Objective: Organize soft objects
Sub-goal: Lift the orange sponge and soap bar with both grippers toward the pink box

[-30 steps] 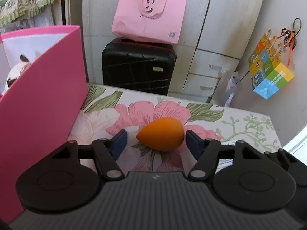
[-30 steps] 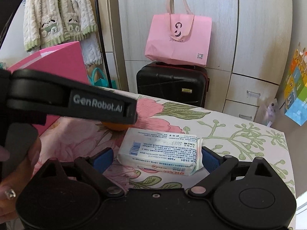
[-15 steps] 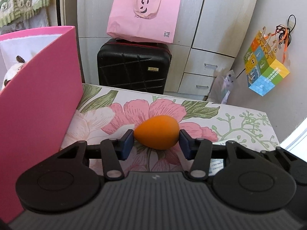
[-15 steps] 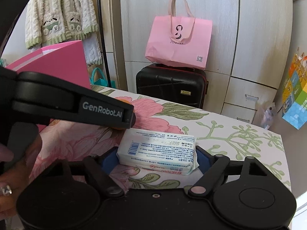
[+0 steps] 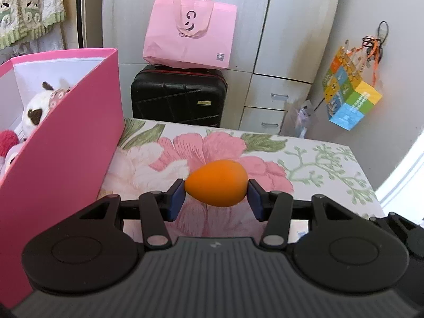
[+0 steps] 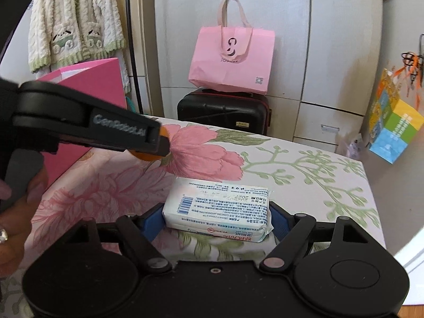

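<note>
Left wrist view: one orange sponge [image 5: 217, 182], one pink box [image 5: 66, 143].

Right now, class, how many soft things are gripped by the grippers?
2: the orange sponge in the left gripper, the tissue pack in the right gripper.

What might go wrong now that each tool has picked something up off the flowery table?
The orange sponge egg is pinched only at its two ends by the left tool; being round and squashy, it could pop out. The right tool grips the tissue pack by its soft ends, so it may sag or slip. The pink box has a tall wall, which either load could clip on the way in.
</note>
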### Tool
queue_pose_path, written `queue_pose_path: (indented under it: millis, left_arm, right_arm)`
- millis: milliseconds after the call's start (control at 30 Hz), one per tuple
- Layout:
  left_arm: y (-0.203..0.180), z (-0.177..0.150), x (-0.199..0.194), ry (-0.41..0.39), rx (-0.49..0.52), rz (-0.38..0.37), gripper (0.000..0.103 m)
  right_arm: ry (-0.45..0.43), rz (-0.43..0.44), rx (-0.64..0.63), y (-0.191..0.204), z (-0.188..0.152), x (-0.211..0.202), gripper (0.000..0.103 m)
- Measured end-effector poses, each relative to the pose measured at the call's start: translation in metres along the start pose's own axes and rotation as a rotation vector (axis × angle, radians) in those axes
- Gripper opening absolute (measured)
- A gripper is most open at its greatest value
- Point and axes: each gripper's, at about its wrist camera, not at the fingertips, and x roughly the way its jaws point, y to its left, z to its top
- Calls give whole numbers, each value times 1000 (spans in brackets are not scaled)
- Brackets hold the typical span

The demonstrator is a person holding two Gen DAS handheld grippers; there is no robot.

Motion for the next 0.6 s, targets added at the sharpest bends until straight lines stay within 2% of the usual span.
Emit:
queue_pose_path:
  millis: [367,600]
  left_arm:
    - [2,-27,-55,-53,47,-63,50]
    - [4,-40,-94,-58,110,-99,50]
  right_arm:
    - [-34,-68,58,1,-25,-42,84]
    - [-21,-111,73,11,-39,-62,84]
